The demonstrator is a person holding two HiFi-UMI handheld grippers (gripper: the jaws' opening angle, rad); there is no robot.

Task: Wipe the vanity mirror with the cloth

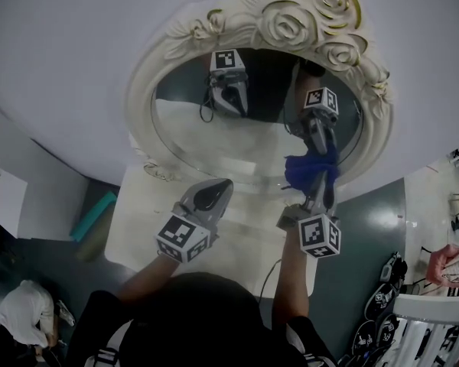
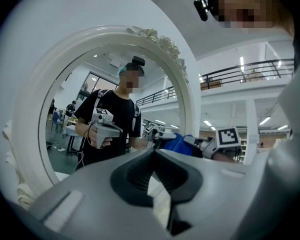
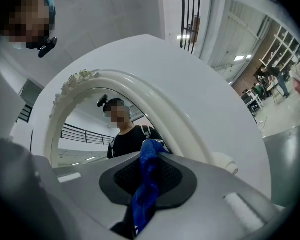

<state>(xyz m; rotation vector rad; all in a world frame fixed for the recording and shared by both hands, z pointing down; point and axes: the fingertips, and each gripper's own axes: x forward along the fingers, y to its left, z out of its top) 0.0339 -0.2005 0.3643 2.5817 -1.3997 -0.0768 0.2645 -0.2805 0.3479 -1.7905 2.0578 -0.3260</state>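
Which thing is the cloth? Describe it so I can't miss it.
Find the oval vanity mirror with the cream, rose-carved frame. At the lower right of its glass, the right hand-held gripper is shut on the cloth, a bunched strip of fabric. It is the only bright blue thing there; the left hand-held gripper beside it holds nothing.

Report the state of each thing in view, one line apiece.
vanity mirror: upright, the glass reflecting both grippers.
cloth: blue, bunched, pinched in the jaws, held at the lower right of the glass; can't tell whether it touches.
right gripper: shut on the cloth.
left gripper: jaws together, holding nothing, short of the mirror.
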